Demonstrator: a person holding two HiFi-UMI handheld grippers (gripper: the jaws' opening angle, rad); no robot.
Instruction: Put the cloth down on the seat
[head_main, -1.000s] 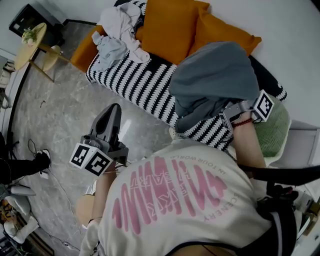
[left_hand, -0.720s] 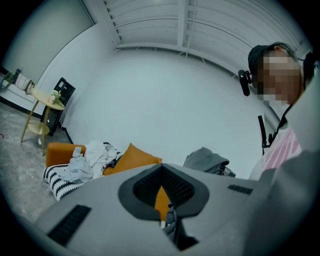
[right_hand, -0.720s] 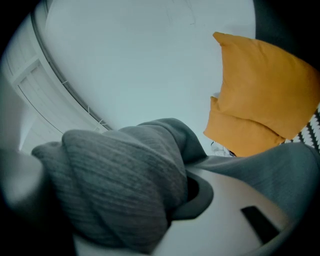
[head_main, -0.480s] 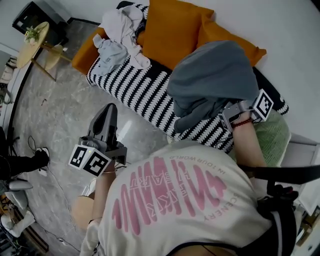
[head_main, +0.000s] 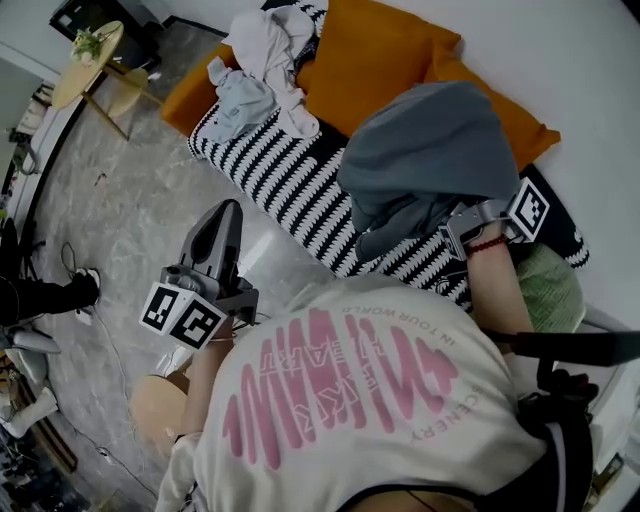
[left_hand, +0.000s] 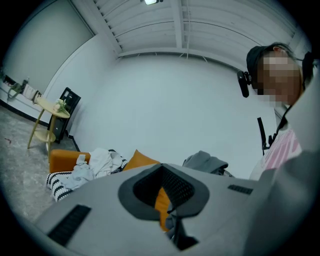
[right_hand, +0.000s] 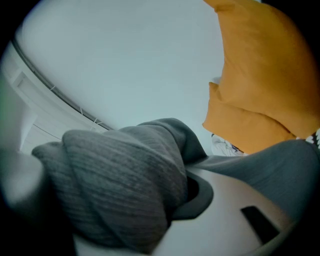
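Now my right claw (head_main: 448, 222) is pinching the grey cloth (head_main: 425, 150) in a thick bunch, and the fabric balloons up over the jaws instead of resting on anything. Over the last second I carried it a little along the sofa towards the pile of clothes (head_main: 262, 60), so more of the orange cushion (head_main: 520, 120) shows past its far edge than before. It hangs above the striped seat (head_main: 290, 175), with the lowest folds close over the stripes, though I cannot tell if they touch. My left claw (head_main: 228, 212) is pressed together with nothing in it, out over the floor beside the sofa. I judge the carry is nearly over; lowering and letting go remain
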